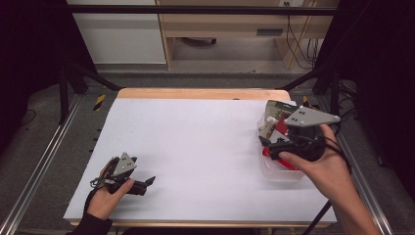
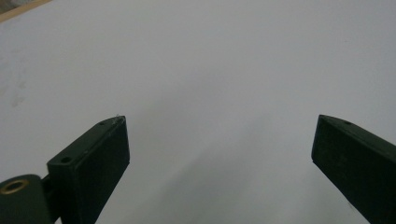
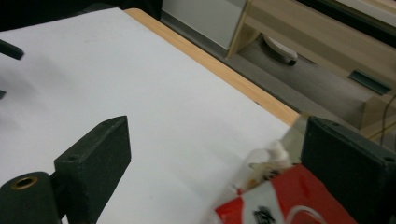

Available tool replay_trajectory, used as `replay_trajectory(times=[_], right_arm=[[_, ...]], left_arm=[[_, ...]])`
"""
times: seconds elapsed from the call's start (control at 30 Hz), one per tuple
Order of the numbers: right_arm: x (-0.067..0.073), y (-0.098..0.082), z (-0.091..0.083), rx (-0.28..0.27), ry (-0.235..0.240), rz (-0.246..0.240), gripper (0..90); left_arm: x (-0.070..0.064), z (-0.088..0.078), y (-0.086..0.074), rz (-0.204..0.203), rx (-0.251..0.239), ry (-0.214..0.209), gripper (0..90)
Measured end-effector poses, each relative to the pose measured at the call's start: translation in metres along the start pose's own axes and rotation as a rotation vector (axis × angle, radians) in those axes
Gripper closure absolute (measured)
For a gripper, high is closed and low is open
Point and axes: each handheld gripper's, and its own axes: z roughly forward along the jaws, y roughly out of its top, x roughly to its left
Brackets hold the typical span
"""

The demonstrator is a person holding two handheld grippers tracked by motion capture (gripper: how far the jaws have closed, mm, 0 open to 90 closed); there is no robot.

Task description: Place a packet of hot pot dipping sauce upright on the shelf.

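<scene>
Your right tool (image 1: 270,147) sits over the right edge of the worktop (image 1: 195,147), above a clear plastic tray (image 1: 274,174) that holds some packets. Its jaws stand wide apart, and in the right gripper view nothing is caught between them: the bare white sheet shows through the gap. A red and white packet (image 3: 285,198) lies at the lower right of that view, just beside the right-hand jaw, with a pale pouch (image 3: 268,161) with a small white cap right behind it. I can't tell from here whether the jaw touches the red packet, since that corner of the view is blurred. In the high view the same red packet (image 1: 283,164) lies in the tray under your hand, and the pale pouch (image 1: 274,115) stands up against the tray's far end.

Your left tool (image 1: 149,182) is low at the near left of the worktop, well apart from the tray, pointing toward the middle of the sheet. Its jaws are also spread wide with nothing in them; the left gripper view shows plain white surface between them, and the wooden edge (image 2: 18,10) of the worktop at the top left corner.
</scene>
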Motion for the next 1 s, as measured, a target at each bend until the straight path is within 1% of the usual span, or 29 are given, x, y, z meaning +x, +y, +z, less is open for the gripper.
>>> replay_trajectory(times=[0.03, 0.07, 0.1, 0.2, 0.27, 0.37, 0.47, 0.53, 0.67, 0.73, 0.83, 0.93, 1.0], right_arm=[[0.004, 0.0, 0.003, -0.004, 0.007, 0.002, 9.2], [0.012, -0.002, 0.007, -0.004, 0.021, 0.01, 9.2], [0.019, -0.003, 0.012, 0.0, 0.032, 0.006, 9.2], [0.034, -0.008, 0.023, 0.007, 0.059, -0.001, 9.3], [0.045, -0.012, 0.032, 0.008, 0.083, 0.009, 9.3], [0.056, -0.018, 0.04, 0.007, 0.096, 0.007, 9.3], [0.068, -0.027, 0.052, -0.003, 0.128, 0.027, 9.4], [0.074, -0.034, 0.061, -0.006, 0.144, 0.041, 9.5], [0.086, -0.05, 0.083, 0.011, 0.181, 0.066, 9.5], [0.09, -0.055, 0.091, 0.009, 0.192, 0.084, 9.4], [0.095, -0.062, 0.103, 0.004, 0.198, 0.095, 9.4], [0.1, -0.068, 0.115, 0.011, 0.201, 0.11, 9.2], [0.101, -0.073, 0.121, 0.022, 0.192, 0.112, 9.0]], left_arm=[[0.0, 0.0, 0.0, -0.003, -0.003, 0.0, 4.1], [0.0, 0.0, 0.0, -0.003, -0.004, 0.0, 4.1], [0.0, 0.0, 0.0, -0.004, -0.004, 0.0, 4.0], [0.001, -0.001, 0.0, -0.002, -0.003, 0.003, 4.0], [0.001, -0.001, 0.0, -0.002, -0.003, 0.002, 4.0], [0.002, -0.001, -0.001, -0.003, -0.004, 0.002, 4.0], [0.002, -0.001, -0.001, -0.006, -0.005, 0.002, 4.0], [0.002, -0.001, -0.001, -0.005, -0.004, 0.004, 4.0], [0.002, -0.001, -0.001, -0.003, -0.005, 0.005, 4.0], [0.002, -0.001, -0.001, -0.003, -0.004, 0.005, 3.9], [0.003, -0.001, -0.001, -0.002, -0.002, 0.006, 3.9], [0.002, -0.001, -0.001, -0.004, -0.005, 0.007, 4.0], [0.002, 0.0, -0.001, -0.003, -0.005, 0.009, 3.9]])
